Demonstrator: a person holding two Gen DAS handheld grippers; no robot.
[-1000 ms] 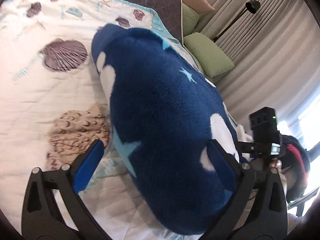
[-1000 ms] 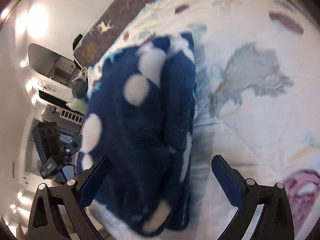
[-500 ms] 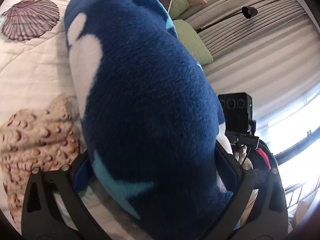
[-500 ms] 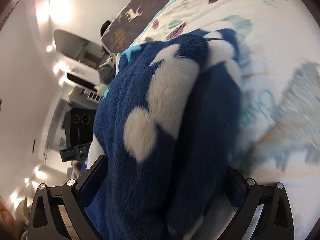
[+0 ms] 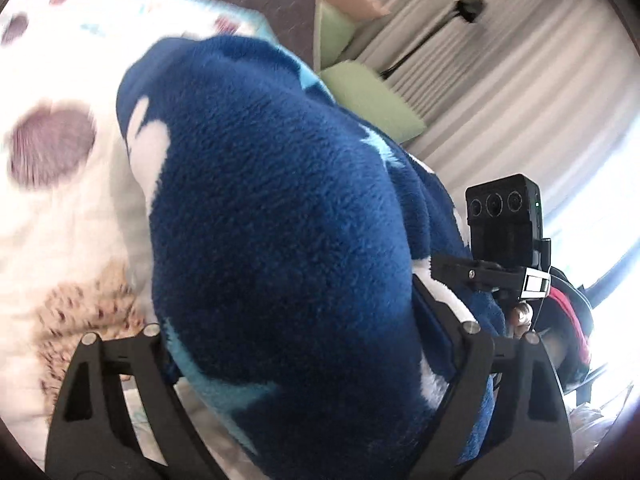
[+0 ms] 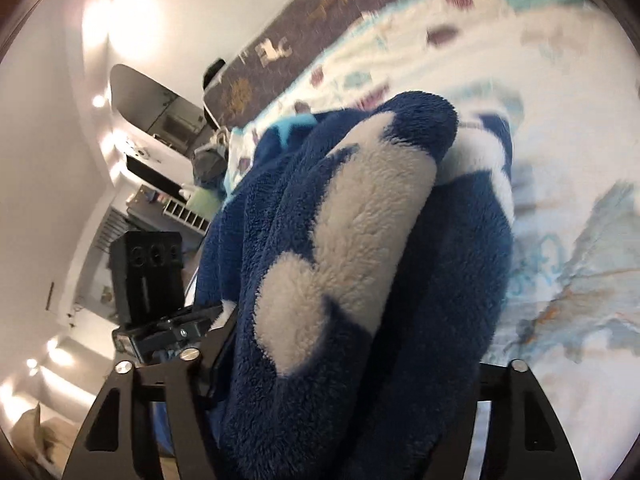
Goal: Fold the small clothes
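Left gripper (image 5: 288, 344): jaws just narrowed, clamping the folded navy fleece garment with white spots (image 5: 280, 208).
Right gripper (image 6: 344, 364): jaws just narrowed, clamping the same garment's other end.

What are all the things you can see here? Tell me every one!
fleece garment: one, dark blue with white and light blue shapes, bunched on the bed between both grippers' jaws.
quilt: one, white with shell prints, under the garment.
dark blanket: one, brown with animal prints, at the far end of the bed.
pillows: two green, one pinkish, beyond the garment by the curtain.
curtain: one, pale grey, pleated, behind the pillows.
floor lamp: one, black, in front of the curtain.
mirror: one, on the white wall.
left gripper: black, closing on the garment.
right gripper: black, closing on the garment.
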